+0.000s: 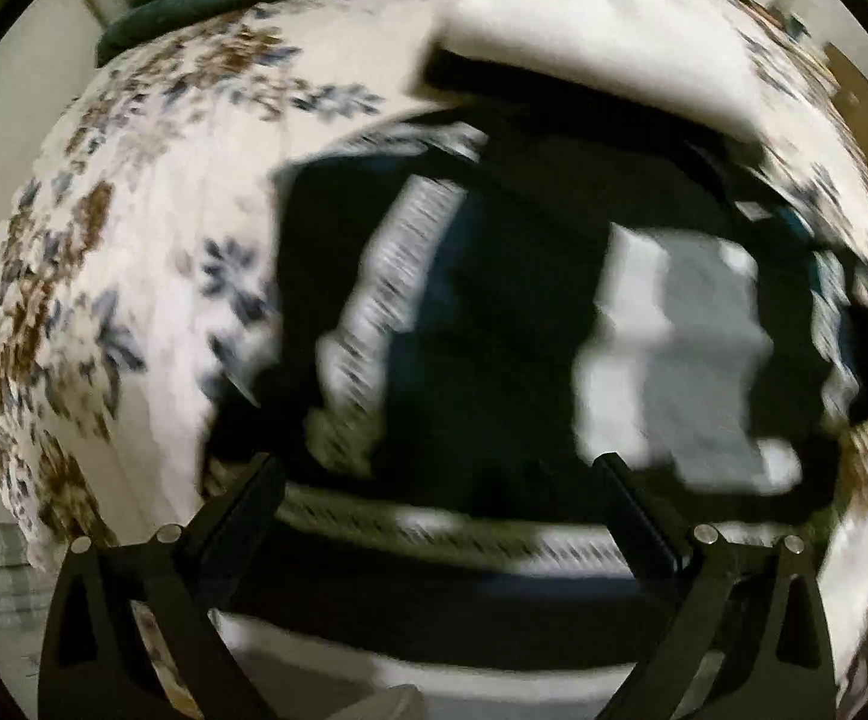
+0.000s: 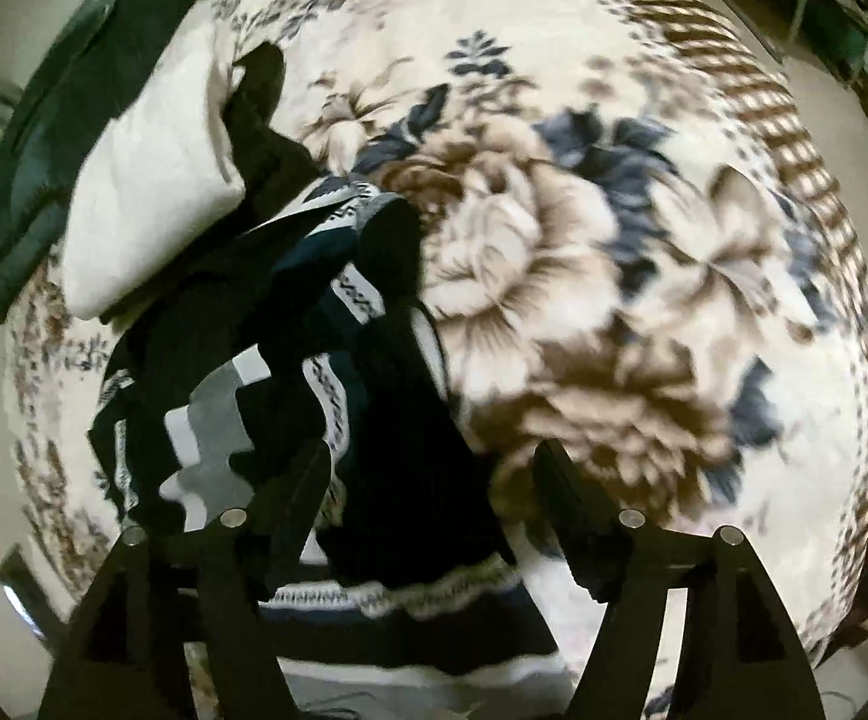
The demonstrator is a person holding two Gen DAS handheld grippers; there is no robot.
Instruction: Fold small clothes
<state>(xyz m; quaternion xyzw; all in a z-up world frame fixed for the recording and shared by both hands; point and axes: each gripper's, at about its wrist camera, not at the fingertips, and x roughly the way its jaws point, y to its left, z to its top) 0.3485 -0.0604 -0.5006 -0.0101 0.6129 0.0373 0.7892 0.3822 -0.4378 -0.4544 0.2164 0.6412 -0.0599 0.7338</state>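
A dark navy garment with white patterned bands and grey-white blocks [image 1: 494,312] lies crumpled on a floral blanket [image 1: 152,228]. It also shows in the right wrist view [image 2: 374,420], at the left and under the fingers. My left gripper [image 1: 440,468] is open, hovering just above the garment's near edge, nothing between its fingers. My right gripper [image 2: 434,462] is open above the garment's right edge, with cloth lying below the gap. Both views are motion-blurred.
A folded cream cloth [image 1: 602,36] lies beyond the garment, on another dark piece; it also shows in the right wrist view [image 2: 152,180]. A dark green cushion [image 2: 56,138] sits at the far left. The blanket [image 2: 614,240] spreads right, floor beyond its edges.
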